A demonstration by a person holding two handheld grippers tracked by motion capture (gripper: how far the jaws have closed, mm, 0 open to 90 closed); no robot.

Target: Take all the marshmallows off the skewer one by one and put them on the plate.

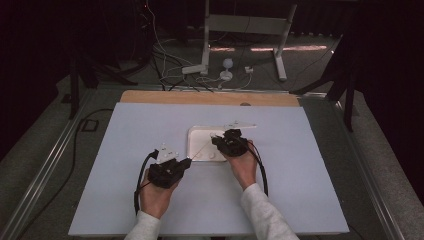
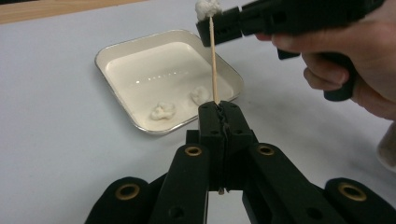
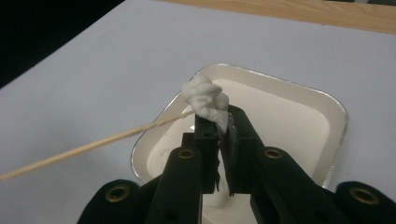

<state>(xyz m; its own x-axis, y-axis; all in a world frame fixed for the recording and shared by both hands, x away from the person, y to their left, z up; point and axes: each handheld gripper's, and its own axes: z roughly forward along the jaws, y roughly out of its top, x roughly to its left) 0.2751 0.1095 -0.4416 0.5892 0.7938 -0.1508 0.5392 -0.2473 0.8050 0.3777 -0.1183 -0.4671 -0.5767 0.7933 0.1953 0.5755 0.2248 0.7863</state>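
Skewer held between two grippers over the tray
Left gripper (image 2: 219, 109) clamps the skewer (image 2: 213, 60); right gripper (image 3: 223, 119) pinches the white wad (image 3: 205, 99) at its tip, tray (image 1: 192, 145) at 12 o'clock of the hands.

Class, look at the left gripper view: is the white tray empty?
No. Two white lumps lie in the tray, near its front edge beside the wooden stick.

The skewer (image 2: 214, 60) is pale, smooth wood; the tuft (image 3: 205, 99) at the right gripper's (image 3: 223, 122) tips looks like fluffy cotton. Below them, the tray (image 2: 116, 49) is glossy white, perhaps enamel, on a matt paper-like sheet (image 1: 125, 150).
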